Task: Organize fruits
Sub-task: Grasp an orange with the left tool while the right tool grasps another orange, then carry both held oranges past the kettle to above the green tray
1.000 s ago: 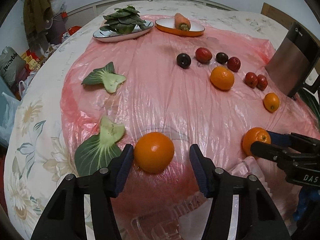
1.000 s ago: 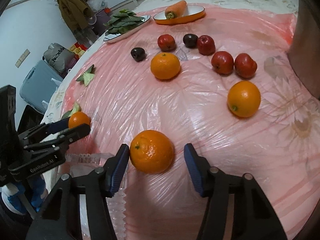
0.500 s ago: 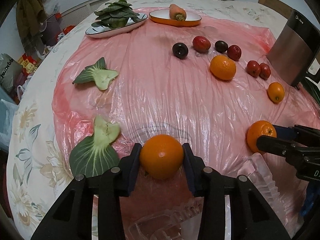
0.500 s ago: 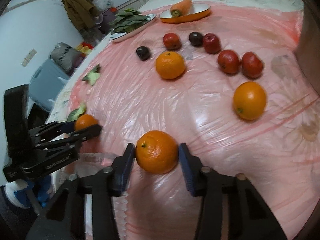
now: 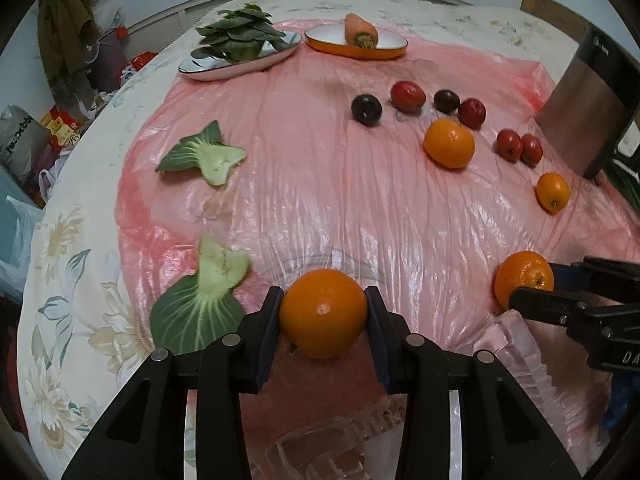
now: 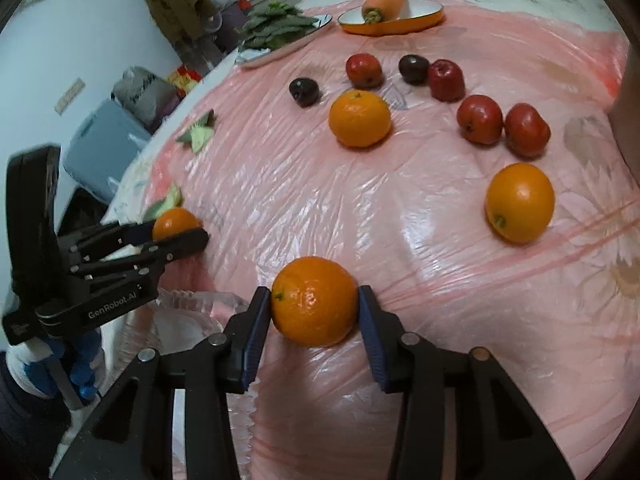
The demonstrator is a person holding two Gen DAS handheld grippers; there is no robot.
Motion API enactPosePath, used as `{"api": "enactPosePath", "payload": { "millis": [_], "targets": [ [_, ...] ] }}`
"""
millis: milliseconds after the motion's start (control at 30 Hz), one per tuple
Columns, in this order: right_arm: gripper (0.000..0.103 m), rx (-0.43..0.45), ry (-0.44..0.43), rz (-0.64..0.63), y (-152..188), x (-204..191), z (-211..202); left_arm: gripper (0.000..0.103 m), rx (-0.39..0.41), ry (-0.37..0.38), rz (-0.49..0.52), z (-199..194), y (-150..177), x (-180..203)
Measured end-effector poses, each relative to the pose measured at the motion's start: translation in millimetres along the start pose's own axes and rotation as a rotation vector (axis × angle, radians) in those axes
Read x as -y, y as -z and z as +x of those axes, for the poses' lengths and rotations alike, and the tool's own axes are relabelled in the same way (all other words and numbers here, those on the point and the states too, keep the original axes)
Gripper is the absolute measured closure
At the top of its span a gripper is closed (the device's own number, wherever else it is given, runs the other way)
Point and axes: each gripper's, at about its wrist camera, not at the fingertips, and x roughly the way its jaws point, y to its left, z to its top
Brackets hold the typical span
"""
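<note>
My left gripper is shut on an orange just above the pink plastic sheet. My right gripper is shut on a second orange; it also shows in the left wrist view. Two more oranges lie loose on the sheet. Several red fruits and two dark plums lie further back. A clear ribbed plastic tray sits below both grippers at the near edge.
Two bok choy pieces lie at the left. A silver plate of greens and an orange dish holding a carrot stand at the back. A steel appliance stands at the right edge.
Both grippers have closed from open onto their oranges, and both oranges are lifted slightly off the sheet.
</note>
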Motion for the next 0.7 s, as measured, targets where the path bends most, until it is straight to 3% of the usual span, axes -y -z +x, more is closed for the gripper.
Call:
{"api": "enactPosePath", "payload": {
  "millis": [133, 433, 700],
  "targets": [
    [0.041, 0.039, -0.058, 0.065, 4.8, 9.9, -9.7, 0.068, 0.017, -0.005, -0.022, -9.5, 0.2, -7.0],
    [0.041, 0.107, -0.086, 0.066, 10.7, 8.7, -43.8, 0.068, 0.041, -0.036, -0.06, -36.4, 0.8, -13.8],
    [0.041, 0.182, -0.038, 0.096, 35.5, 46.5, -102.7, 0.068, 0.093, 0.015, -0.01, -71.3, -10.2, 39.4]
  ]
}}
